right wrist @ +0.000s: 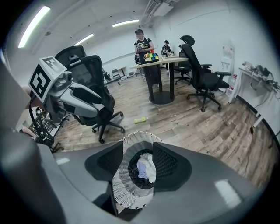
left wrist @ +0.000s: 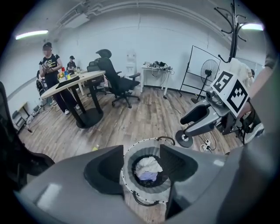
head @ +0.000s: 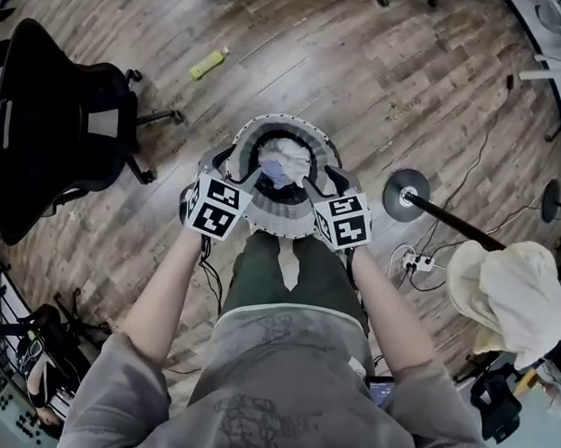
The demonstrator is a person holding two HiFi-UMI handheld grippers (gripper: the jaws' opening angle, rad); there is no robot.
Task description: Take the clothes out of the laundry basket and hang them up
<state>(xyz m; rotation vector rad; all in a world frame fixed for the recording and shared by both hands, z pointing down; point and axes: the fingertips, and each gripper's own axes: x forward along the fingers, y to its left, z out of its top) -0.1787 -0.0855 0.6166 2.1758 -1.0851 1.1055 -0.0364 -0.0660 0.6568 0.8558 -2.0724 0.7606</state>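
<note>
Round white slatted laundry basket (head: pixel 280 124), dark inside, stands on the brown wood-plank floor (head: pixel 380 74). Crumpled white and lilac clothes (head: pixel 281 161) lie in its bottom. Left claw (head: pixel 232 168) and right claw (head: pixel 327 181) are both released and empty, over the rim. Black office chair (head: pixel 62 125) nearby.

We stand on a wood-plank floor (head: pixel 380 74), under white walls (left wrist: pixel 175 39) and long ceiling strip lights (right wrist: pixel 33 24). A black office chair (head: pixel 62 116) sits at the left of the head view, and a small yellow-green object (head: pixel 208 65) lies on the boards near it. To the right, a round black stand base (head: pixel 405 194) rests near a white power strip (head: pixel 418 263). Further off we see a tall table (right wrist: pixel 164 60) on a black pedestal — two people (right wrist: pixel 143 43) stand behind it — with more black chairs, a whiteboard (left wrist: pixel 197 61) and a fan (left wrist: pixel 210 68).
</note>
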